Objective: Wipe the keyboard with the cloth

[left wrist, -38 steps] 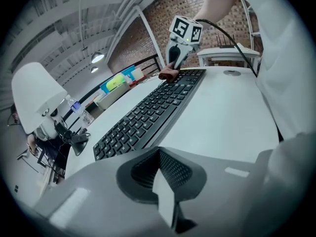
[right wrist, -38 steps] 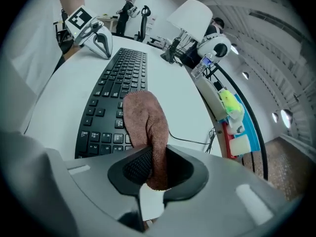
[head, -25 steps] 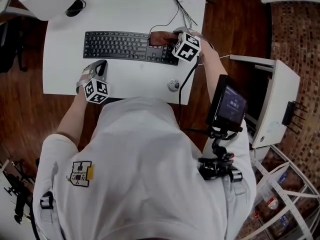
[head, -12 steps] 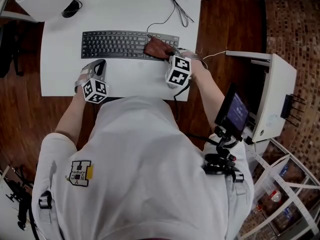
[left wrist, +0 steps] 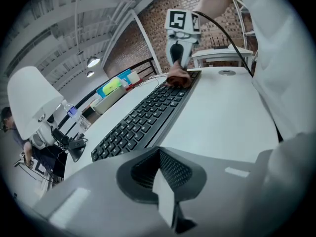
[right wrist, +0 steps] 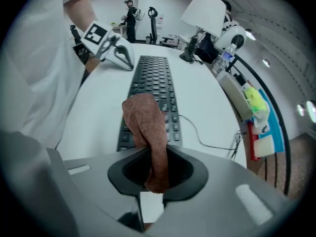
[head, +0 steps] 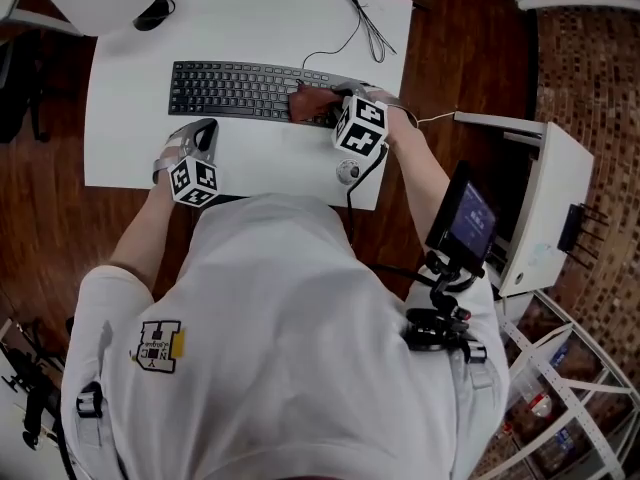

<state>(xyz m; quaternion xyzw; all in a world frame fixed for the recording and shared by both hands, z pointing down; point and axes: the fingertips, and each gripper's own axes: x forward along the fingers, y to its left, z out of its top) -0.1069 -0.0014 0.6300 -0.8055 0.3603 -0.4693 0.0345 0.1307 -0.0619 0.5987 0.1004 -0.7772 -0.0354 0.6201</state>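
- On the white table (head: 130,148) there are one black keyboard (head: 235,90), one brown cloth (head: 312,101) and one small round object (head: 347,171); two grippers are over it.
- Right gripper (head: 330,106) grasps the cloth at the keyboard's right end; its jaws have just been closing with the cloth between them.
- Left gripper (head: 205,130) sits near the table's front edge, jaws clenched on nothing, apart from the keyboard.
- Bare tabletop runs between the keyboard and the front edge.
- The keyboard's right end lies near the table's right edge.
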